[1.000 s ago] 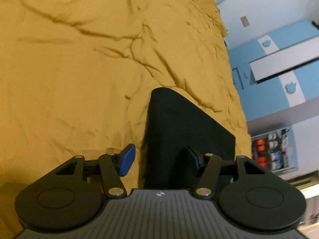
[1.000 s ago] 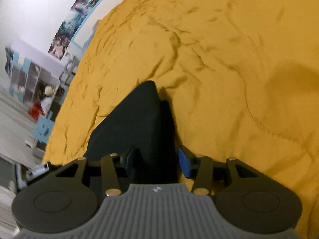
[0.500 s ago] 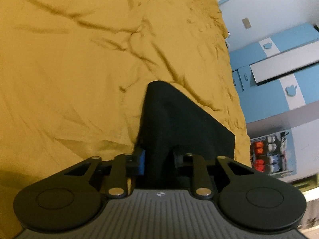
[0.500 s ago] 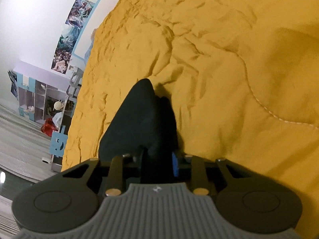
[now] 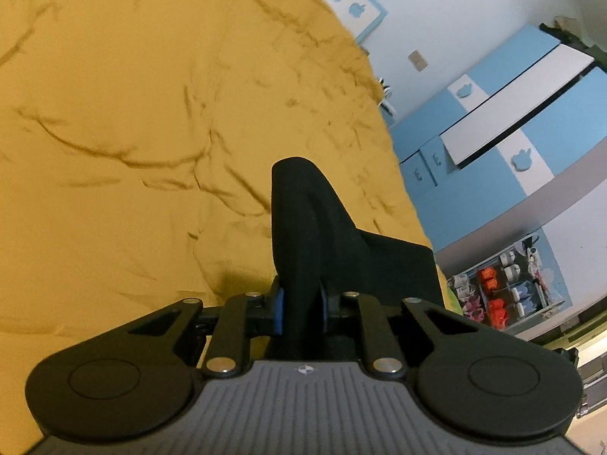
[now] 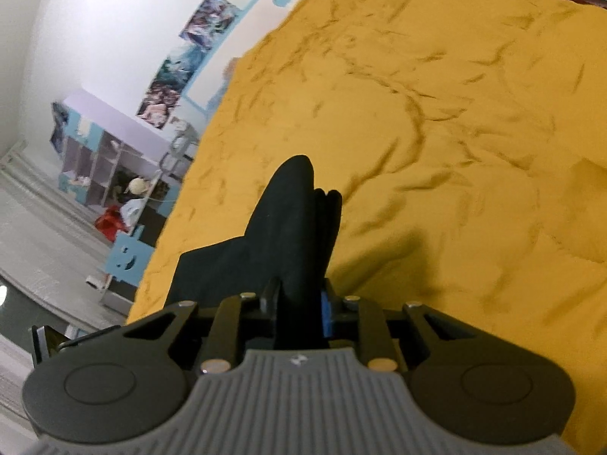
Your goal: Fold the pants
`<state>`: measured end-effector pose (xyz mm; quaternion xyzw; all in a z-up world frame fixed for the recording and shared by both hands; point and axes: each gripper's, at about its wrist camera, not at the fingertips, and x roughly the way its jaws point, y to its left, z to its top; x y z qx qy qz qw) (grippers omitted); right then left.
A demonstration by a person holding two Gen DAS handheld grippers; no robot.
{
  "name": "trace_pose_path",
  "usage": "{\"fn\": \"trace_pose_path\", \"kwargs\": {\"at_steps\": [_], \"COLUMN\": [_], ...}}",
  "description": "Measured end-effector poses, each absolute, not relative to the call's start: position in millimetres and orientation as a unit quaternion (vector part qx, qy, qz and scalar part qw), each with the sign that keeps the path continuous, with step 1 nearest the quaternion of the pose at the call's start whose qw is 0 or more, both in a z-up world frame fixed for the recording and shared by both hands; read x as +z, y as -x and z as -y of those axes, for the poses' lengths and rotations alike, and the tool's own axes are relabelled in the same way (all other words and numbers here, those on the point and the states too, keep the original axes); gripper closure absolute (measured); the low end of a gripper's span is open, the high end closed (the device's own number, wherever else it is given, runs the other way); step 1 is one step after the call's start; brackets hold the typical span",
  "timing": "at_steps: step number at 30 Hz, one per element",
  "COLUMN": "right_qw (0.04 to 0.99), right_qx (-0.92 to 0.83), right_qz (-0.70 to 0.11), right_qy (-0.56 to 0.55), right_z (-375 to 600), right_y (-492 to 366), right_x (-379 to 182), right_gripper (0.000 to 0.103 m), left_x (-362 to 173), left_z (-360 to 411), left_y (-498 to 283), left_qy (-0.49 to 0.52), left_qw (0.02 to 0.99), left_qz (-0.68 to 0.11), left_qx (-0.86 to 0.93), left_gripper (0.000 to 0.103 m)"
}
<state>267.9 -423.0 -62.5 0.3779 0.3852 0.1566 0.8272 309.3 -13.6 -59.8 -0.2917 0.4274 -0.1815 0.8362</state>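
No legible text, label or number anywhere — only wordless shapes

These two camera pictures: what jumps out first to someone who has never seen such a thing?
A mustard-yellow bedspread fills most of both views, creased all over. Down the middle of each, a fold of the black pants rises from between blue-padded fingers: the left gripper and the right gripper are each closing on the cloth. At the edges sit a blue-and-white wardrobe and posters on a white wall.

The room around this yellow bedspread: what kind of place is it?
Probably a child's bedroom: a bed under a yellow cover, a blue and white wardrobe with cut-out shapes, and posters on the wall.
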Motion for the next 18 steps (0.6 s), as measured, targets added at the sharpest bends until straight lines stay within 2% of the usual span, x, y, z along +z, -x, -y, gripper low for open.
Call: {"fn": "trace_pose_path", "kwargs": {"at_steps": [9,18], "right_qw": [0.81,0.791], "right_qx": [0.21,0.207], "right_qz": [-0.393,-0.436], "right_qy": [-0.381,-0.377], "right_z": [365,315], "right_y": [-240,-230], "right_x": [-40,-71], "right_gripper": [0.087,0.087], "left_x": [-25,-70], "left_z": [-38,-81], "left_y": [-265,-269], "left_qy": [0.276,0.296], "left_qw": [0.855,0.839], "left_qz": [-0.41,-0.433], "left_qx": [-0.155,-0.143], "left_gripper": [0.084,0.084]}}
